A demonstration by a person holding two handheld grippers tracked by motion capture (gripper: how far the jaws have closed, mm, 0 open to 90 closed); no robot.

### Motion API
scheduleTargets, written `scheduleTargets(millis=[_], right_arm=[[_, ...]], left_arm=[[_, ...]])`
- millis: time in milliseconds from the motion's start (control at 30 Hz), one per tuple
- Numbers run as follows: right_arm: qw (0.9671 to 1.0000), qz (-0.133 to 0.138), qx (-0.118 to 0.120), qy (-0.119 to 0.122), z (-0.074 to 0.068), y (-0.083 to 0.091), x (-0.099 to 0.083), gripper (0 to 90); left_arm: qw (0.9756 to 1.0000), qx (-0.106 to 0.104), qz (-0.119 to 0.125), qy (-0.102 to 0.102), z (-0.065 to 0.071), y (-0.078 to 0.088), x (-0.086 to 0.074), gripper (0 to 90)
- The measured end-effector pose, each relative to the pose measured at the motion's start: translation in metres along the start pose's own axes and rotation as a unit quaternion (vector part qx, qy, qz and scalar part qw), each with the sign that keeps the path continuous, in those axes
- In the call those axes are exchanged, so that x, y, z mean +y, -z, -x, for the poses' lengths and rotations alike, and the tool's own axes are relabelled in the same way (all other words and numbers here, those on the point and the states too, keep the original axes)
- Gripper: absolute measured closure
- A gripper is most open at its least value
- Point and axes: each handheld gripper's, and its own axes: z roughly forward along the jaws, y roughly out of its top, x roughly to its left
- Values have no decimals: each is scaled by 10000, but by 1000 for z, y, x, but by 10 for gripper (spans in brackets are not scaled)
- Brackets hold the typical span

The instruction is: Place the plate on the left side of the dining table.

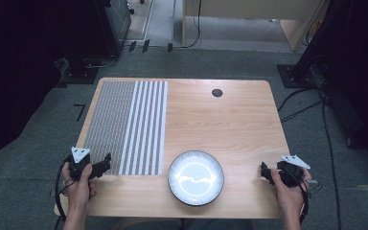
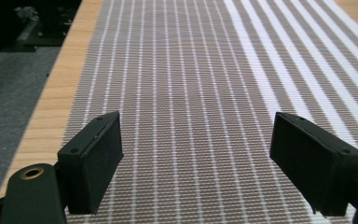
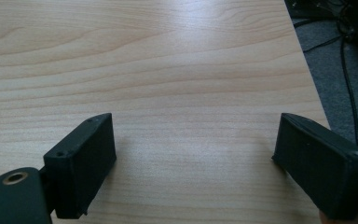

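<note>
A round plate [image 1: 195, 178] with a dark rim and a pale shiny centre sits near the table's front edge, in the middle. A striped woven placemat [image 1: 127, 125] lies flat on the left half of the table. My left gripper [image 1: 104, 165] hovers at the mat's near left corner, jaws wide apart with nothing between them; in the left gripper view [image 2: 196, 163] they frame the mat [image 2: 200, 79]. My right gripper [image 1: 267, 172] stands open near the table's front right edge, to the right of the plate, over bare wood [image 3: 168, 70], with nothing between its jaws [image 3: 193, 163].
The wooden table [image 1: 220, 120] has a small dark round cap [image 1: 216, 92] near its far edge. Grey carpet surrounds the table, with cables [image 1: 330, 143] on the floor at the right and dark stands and furniture at the back.
</note>
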Motion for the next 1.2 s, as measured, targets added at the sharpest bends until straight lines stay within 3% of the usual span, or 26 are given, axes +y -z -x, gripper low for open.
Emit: scheduleTargets(millis=[100,500,833,1200], right_arm=[[10000,-9,-87,10,-1,1,1,138],[9999,68,-46,-83,-6,9,4,141],[9994,219,92,-253,-16,18,8,143],[9990,266,245,-248,-30,23,10,142]], left_arm=[[10000,-92,21,26,4,0,2,168],[9994,-355,45,-28,26,2,4,169],[9981,-606,77,-8,47,2,5,168],[9974,-718,58,-98,64,3,4,168]])
